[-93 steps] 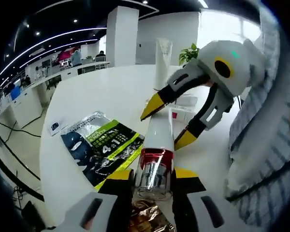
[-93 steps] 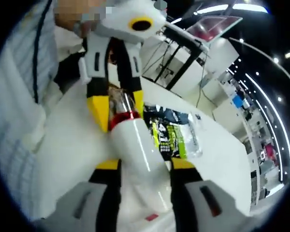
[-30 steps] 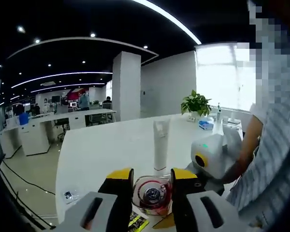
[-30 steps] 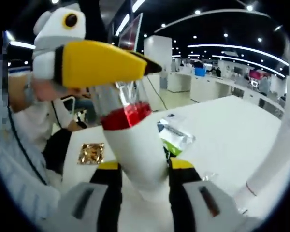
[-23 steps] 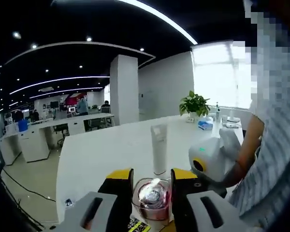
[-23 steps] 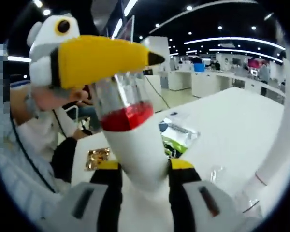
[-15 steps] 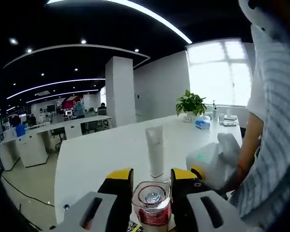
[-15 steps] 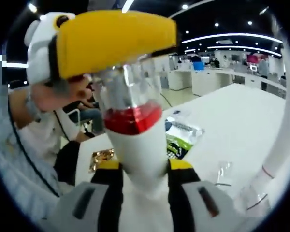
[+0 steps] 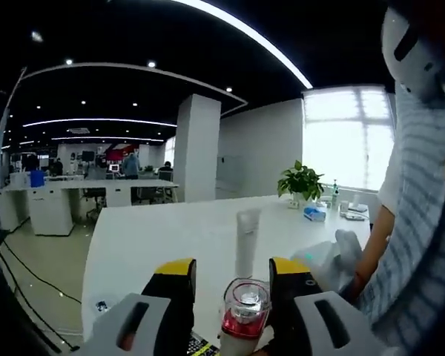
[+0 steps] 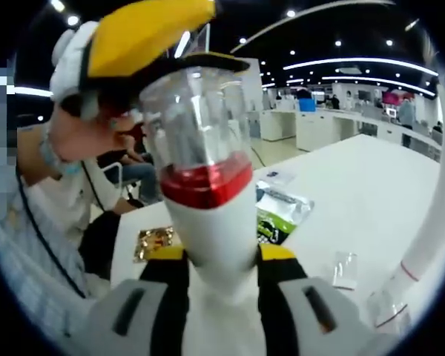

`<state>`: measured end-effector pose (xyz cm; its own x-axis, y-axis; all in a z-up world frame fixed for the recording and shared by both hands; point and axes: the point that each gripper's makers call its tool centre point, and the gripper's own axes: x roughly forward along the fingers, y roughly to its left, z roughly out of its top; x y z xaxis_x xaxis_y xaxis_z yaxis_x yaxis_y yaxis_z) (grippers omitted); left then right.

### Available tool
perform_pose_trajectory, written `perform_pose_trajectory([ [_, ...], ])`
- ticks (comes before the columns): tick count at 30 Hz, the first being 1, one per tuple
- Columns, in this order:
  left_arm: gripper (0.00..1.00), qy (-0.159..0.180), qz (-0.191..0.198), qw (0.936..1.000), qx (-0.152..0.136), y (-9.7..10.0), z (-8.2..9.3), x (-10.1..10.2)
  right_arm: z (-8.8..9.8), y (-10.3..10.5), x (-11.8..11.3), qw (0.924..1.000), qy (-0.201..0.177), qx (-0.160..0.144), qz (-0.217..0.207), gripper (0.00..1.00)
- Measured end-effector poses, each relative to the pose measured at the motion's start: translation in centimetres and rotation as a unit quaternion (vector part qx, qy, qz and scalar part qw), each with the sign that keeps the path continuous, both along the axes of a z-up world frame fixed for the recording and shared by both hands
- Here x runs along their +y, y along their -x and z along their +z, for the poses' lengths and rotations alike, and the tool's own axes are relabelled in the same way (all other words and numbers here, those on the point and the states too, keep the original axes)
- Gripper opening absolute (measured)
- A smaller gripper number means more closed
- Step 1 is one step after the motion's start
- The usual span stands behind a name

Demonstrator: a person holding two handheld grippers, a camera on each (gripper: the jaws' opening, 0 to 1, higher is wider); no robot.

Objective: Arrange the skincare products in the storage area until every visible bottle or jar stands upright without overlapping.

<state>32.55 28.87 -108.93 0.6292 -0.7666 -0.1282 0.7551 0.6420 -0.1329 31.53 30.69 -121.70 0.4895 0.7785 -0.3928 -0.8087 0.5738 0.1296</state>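
Your right gripper (image 10: pixel 221 261) jaws are clamped on the white bottle with a red band and clear cap (image 10: pixel 208 200). Your left gripper (image 9: pixel 232 276) jaws flank its cap, apparently apart. A white upright tube (image 9: pixel 246 242) stands on the white table (image 9: pixel 156 237) beyond them.

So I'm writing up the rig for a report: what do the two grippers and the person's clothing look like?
Each gripper has a pale grey body with two jaws capped in yellow pads over black, as on the left gripper and right gripper. The left gripper's shell in the right gripper view carries a yellow-ringed round spot. The person wears a short-sleeved shirt with fine blue and white stripes.
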Motion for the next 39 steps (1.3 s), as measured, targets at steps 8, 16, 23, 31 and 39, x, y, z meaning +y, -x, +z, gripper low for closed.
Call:
perform_pose_trajectory([
  [8, 0.48, 0.023, 0.035, 0.9989, 0.02, 0.7, -1.8, 2.0, -0.1, -0.5, -0.1, 0.9999, 0.011, -0.003, -0.004, 0.33],
  [16, 0.49, 0.028, 0.033, 0.9986, 0.029, 1.3, -2.5, 2.1, -0.1, -1.1, -0.6, 0.9997, 0.019, -0.001, -0.016, 0.33],
  [23, 0.49, 0.004, 0.039, 0.9982, 0.046, 2.0, -5.0, 2.0, -0.2, -1.1, -0.5, 0.9995, 0.026, 0.01, -0.015, 0.34],
  [31, 0.47, -0.018, 0.041, 0.9963, 0.074, 2.3, -7.6, 1.9, 0.1, -0.8, -0.7, 0.9987, 0.05, -0.007, -0.004, 0.33],
  [39, 0.37, -0.04, 0.05, 0.993, 0.099, 2.2, -9.9, 1.7, 0.9, -0.2, -1.9, 0.9989, 0.046, -0.005, 0.001, 0.3],
])
